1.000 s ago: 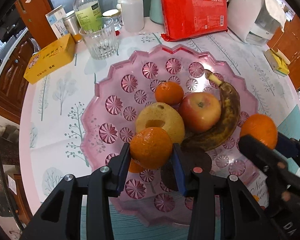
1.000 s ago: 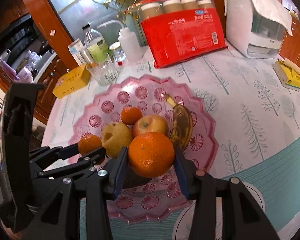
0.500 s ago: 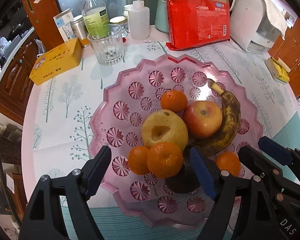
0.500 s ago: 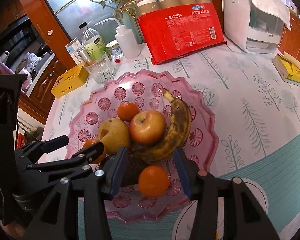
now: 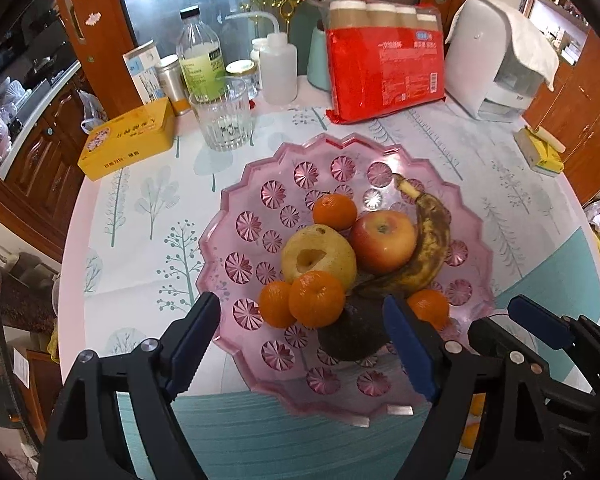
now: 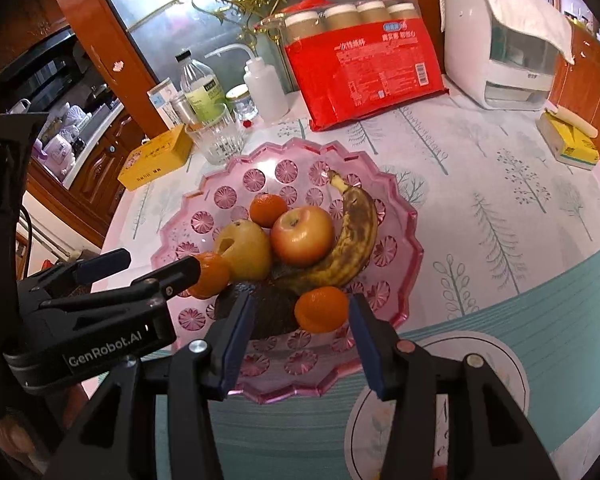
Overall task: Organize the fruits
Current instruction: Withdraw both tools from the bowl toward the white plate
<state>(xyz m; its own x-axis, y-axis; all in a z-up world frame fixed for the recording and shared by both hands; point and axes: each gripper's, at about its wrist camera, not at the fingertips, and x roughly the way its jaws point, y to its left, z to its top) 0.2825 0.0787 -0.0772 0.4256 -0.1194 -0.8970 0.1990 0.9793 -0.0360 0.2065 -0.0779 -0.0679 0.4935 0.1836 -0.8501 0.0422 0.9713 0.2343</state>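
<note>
The left tool [image 5: 300, 344] is hanging above the near edge of the pink glass dish [image 5: 236, 264], its jaws spread wide after just opening, with nothing pinched between them. Just ahead of its fingertips two mandarins [image 5: 316, 299] are lying side by side and touching, resting against a yellow pear [image 5: 320, 252]. A dark avocado [image 5: 352, 340] is sitting between the blue pads but clear of them. Beyond the pear an apple [image 5: 382, 240] is leaning against a spotted banana [image 5: 424, 248], and another mandarin [image 5: 334, 211] is lying behind them. The right tool [image 6: 300, 338] is hovering over the same near edge, its jaws parted and gripping nothing; a single mandarin [image 6: 321, 309] is sitting in the dish just ahead of and between its pads, apart from both. Farther out from both tools on the bench [image 5: 140, 220], a drinking glass [image 5: 222, 118], a yellow box [image 5: 128, 138], a clear bottle [image 5: 200, 60], a red pack of cups [image 5: 384, 68] and a white dispenser [image 5: 496, 60] are standing well beyond the dish.
</note>
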